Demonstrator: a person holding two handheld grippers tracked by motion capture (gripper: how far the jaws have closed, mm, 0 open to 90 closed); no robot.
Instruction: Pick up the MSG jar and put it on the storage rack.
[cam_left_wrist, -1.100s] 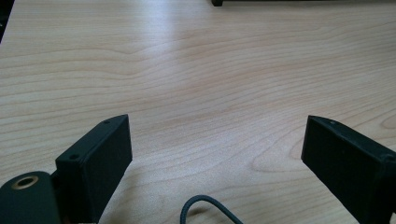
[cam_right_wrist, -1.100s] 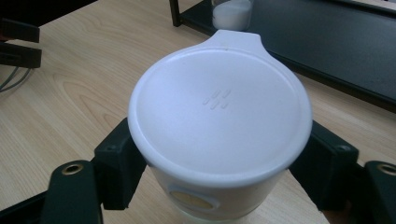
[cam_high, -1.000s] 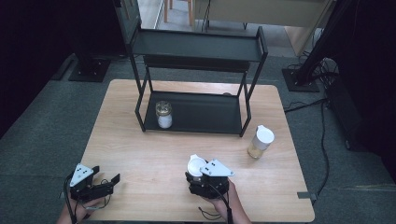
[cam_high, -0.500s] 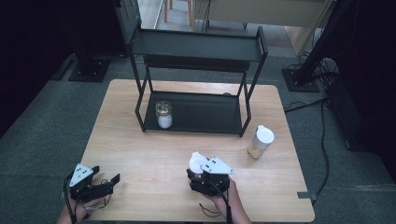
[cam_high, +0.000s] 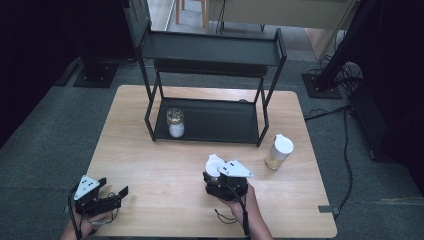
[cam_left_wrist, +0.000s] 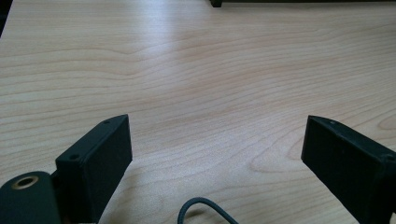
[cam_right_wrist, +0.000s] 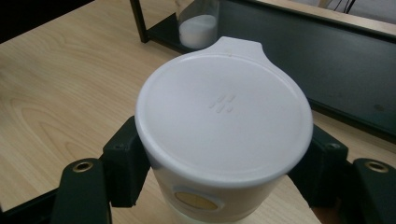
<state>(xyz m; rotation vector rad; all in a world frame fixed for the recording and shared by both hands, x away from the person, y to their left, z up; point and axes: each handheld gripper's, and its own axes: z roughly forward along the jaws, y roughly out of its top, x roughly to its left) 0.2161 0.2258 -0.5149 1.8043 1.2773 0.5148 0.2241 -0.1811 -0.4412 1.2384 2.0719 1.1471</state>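
My right gripper (cam_high: 216, 174) is near the table's front edge, shut on a jar with a white tabbed lid (cam_high: 215, 164). In the right gripper view the black fingers (cam_right_wrist: 125, 169) press both sides of the jar's body just under the lid (cam_right_wrist: 224, 112), and pale contents show low in the jar. Far to the left, my left gripper (cam_high: 114, 186) rests at the front left corner. Its jaws stand wide open over bare wood (cam_left_wrist: 215, 149) with nothing between them.
A black two-tier rack (cam_high: 212, 47) stands at the back of the wooden table (cam_high: 150, 165). On its lower shelf sits a glass jar of white powder (cam_high: 175, 122). A second white-lidded jar (cam_high: 278, 151) stands by the rack's right front leg.
The right gripper has shifted slightly away from the table's front edge with the jar in it. The left gripper has stayed put.
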